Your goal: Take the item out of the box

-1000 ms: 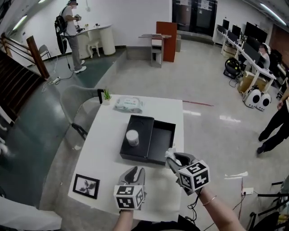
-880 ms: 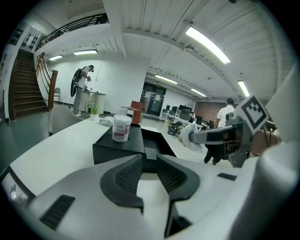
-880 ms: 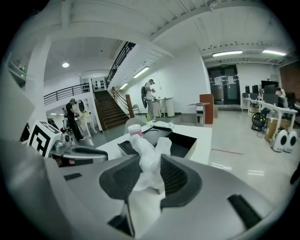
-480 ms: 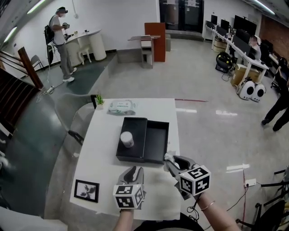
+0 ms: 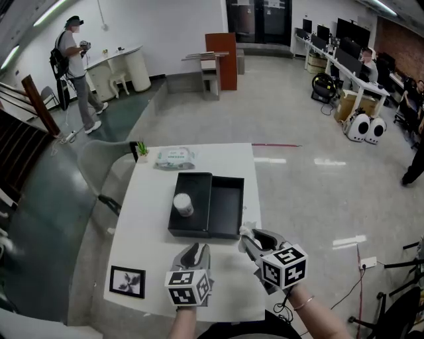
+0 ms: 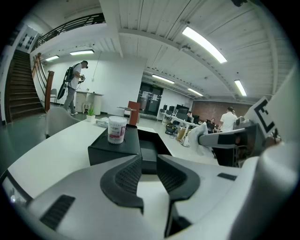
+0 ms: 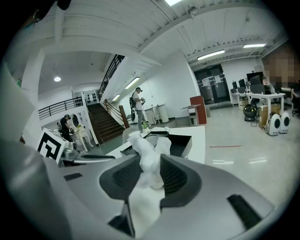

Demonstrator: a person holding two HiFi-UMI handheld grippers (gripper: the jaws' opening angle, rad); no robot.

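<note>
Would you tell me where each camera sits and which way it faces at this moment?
Head view: on the person's head, looking steeply down at the table and black box; the left gripper, right gripper and forearms show.
Left gripper view: rides the left gripper, facing the box along its empty jaws; the right gripper shows.
Right gripper view: rides the right gripper, facing the box along jaws clamping crumpled white paper.
Shared: both gripper views see the box.

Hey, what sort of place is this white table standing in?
Most likely a big open-plan office or lab hall. Rows of desks with monitors line the far right, a staircase climbs at the left, and the glossy floor stretches to glass doors.
</note>
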